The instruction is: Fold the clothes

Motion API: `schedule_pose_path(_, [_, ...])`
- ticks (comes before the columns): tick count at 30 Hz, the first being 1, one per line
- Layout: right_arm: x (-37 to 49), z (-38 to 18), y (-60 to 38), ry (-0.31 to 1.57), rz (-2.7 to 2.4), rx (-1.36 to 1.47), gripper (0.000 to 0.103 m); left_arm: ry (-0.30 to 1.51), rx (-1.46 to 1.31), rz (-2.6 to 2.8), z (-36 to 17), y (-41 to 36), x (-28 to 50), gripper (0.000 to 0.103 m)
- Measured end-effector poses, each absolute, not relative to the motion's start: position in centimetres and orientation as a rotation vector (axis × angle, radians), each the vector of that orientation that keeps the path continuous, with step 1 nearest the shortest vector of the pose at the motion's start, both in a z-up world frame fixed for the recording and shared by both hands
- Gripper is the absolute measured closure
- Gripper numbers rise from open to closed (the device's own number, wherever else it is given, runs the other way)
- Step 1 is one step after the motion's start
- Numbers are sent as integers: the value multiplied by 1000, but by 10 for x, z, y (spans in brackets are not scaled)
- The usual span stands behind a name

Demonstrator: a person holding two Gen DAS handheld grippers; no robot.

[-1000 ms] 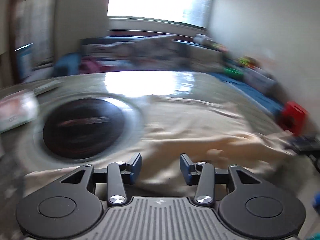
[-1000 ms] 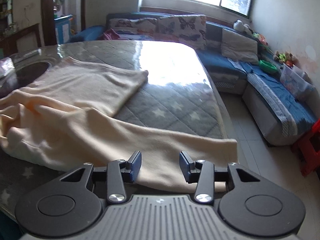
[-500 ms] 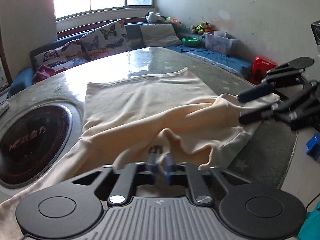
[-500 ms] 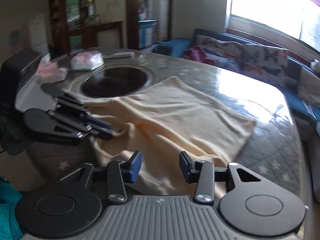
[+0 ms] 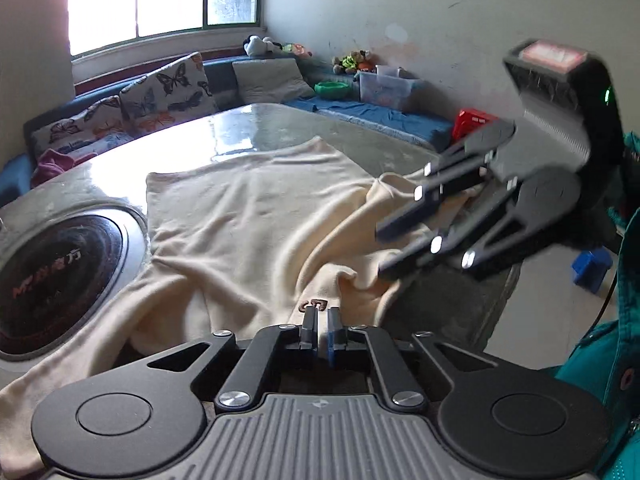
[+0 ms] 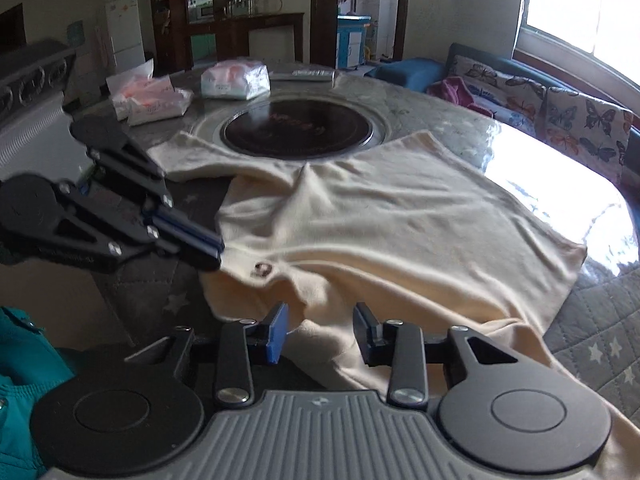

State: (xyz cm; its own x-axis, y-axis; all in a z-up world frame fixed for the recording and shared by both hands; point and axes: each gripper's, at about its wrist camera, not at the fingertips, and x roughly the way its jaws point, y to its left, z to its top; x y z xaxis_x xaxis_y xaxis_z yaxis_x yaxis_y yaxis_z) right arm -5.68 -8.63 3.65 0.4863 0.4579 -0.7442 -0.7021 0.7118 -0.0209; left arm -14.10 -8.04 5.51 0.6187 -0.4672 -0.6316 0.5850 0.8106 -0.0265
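The cream shirt [image 6: 384, 224] lies rumpled on the table [image 6: 592, 320] beside the cooktop [image 6: 298, 130], its near edge pinched in the left gripper [image 5: 320, 330], while the right gripper [image 6: 320, 330] hovers over the cloth with fingers spread

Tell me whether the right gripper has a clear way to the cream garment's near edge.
Probably yes. The right gripper is open, its fingers already spread over the cream garment, with nothing between them and the cloth. The left gripper is clamped on the garment off to the side, apart from that path.
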Motion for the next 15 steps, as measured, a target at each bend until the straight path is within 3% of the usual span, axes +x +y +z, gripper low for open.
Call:
schedule_pose_path(2, [-58,31,-83,800,722,-363,75,643,191,-602,60,-82,-139,90])
schedule_pose_path(6, [-63,28,-83,804,710,-378,89,619,230,-632,57,-101,-131,63])
schedule_pose_path(7, [-64,29,-84,802,710,-381,95,619,247,-637,54,-107,-129,62])
schedule_pose_path(12, [-78,35,-87,778,733,-412,96,643,268,-694,41,-116,-126,65])
schedule_pose_path(13, [-81,37,-88,782,741,-415,96,649,271,-706,39,-117,-125,80])
schedule_pose_path(15, [-85,37,-89,796,750,-418,96,659,278,-730,34,-120,-124,91])
